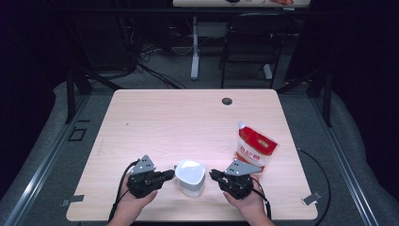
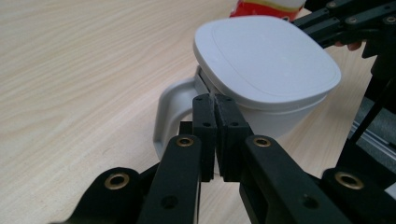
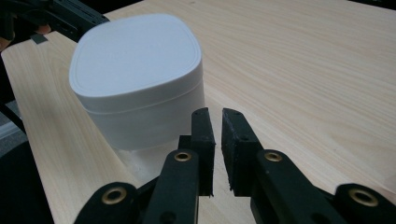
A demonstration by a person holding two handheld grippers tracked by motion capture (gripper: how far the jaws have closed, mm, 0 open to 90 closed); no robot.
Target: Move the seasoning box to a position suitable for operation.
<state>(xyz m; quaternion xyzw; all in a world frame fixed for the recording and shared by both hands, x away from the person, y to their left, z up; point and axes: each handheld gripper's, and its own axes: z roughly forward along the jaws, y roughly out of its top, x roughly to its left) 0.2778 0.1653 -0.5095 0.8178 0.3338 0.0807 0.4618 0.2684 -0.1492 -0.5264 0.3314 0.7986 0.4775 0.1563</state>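
White lidded container [image 1: 190, 177] sits between both grippers on the table [image 1: 179, 117].
Left gripper [image 2: 215, 105] fingers pressed together by its handle; right gripper [image 3: 215, 121] fingers barely parted — spread wider before gripping.

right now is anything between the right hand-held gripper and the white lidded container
Nothing visible. The right hand-held gripper sits just beside the white lidded container, with bare table in the small gap. The red and white bag lies farther back, out of the way.
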